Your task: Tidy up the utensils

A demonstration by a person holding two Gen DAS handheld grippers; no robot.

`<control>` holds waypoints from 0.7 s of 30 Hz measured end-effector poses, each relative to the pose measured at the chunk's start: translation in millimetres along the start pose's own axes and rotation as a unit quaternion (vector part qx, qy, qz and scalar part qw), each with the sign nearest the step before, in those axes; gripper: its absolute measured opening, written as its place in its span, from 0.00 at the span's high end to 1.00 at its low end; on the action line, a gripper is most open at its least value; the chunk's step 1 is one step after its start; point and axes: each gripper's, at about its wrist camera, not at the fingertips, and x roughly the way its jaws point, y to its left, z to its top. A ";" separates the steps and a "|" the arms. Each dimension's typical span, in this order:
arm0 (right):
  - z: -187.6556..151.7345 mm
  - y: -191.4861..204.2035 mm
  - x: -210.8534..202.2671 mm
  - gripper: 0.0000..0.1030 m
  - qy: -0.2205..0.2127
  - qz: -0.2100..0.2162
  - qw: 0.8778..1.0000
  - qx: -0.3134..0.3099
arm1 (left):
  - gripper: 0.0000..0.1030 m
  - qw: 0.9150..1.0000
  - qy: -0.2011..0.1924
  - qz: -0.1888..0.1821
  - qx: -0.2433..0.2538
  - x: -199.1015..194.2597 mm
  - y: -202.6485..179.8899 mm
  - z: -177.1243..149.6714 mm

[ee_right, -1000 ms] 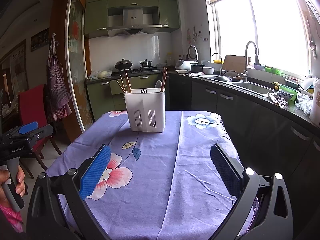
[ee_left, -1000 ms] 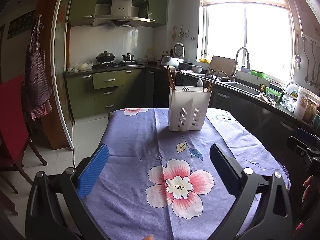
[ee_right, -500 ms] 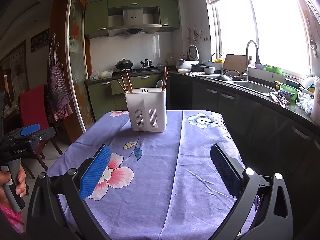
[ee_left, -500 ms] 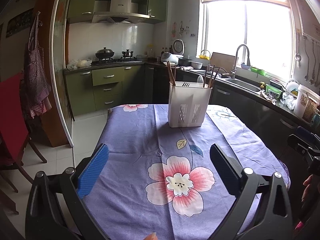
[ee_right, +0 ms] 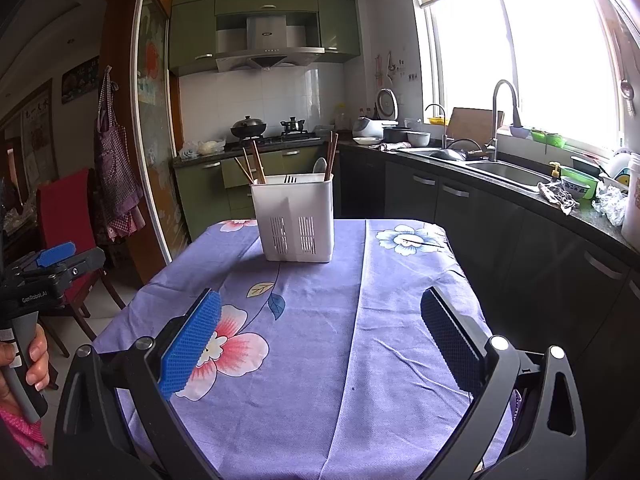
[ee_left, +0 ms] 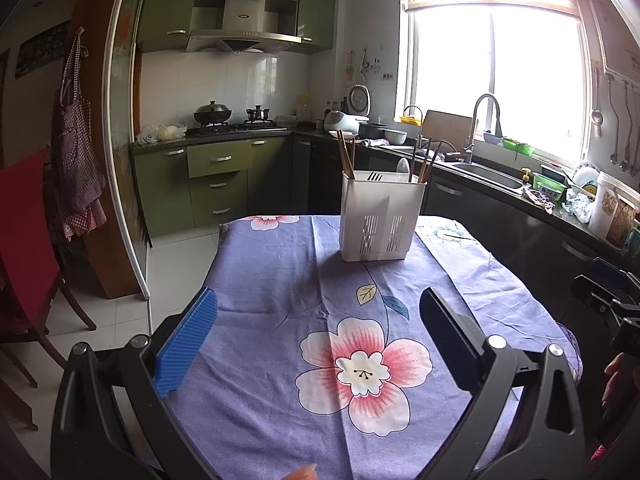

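Observation:
A white slotted utensil holder [ee_left: 380,216] stands upright at the far side of the table, also in the right wrist view [ee_right: 295,218]. Wooden chopsticks [ee_left: 345,154], a fork [ee_left: 375,176] and a spoon [ee_left: 403,165] stick out of it. My left gripper [ee_left: 318,316] is open and empty, above the near half of the table, well short of the holder. My right gripper [ee_right: 320,320] is open and empty, also above the near half. The left gripper's body shows at the left edge of the right wrist view [ee_right: 44,272].
The table carries a purple flowered cloth [ee_left: 280,280] that hangs over its edges. A red chair [ee_left: 24,232] stands to the left. A dark counter with a sink [ee_right: 500,172] runs along the right. A stove with pots [ee_left: 232,120] is at the back.
Both wrist views have tilted up a little, so the holder sits slightly lower in each. Both grippers stay open and empty. Nothing on the table has moved.

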 end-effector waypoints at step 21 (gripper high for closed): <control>-2.0 0.1 4.6 0.04 0.005 0.000 1.000 -0.001 | 0.06 1.000 0.005 -0.010 -0.008 -1.2 4.3 -0.6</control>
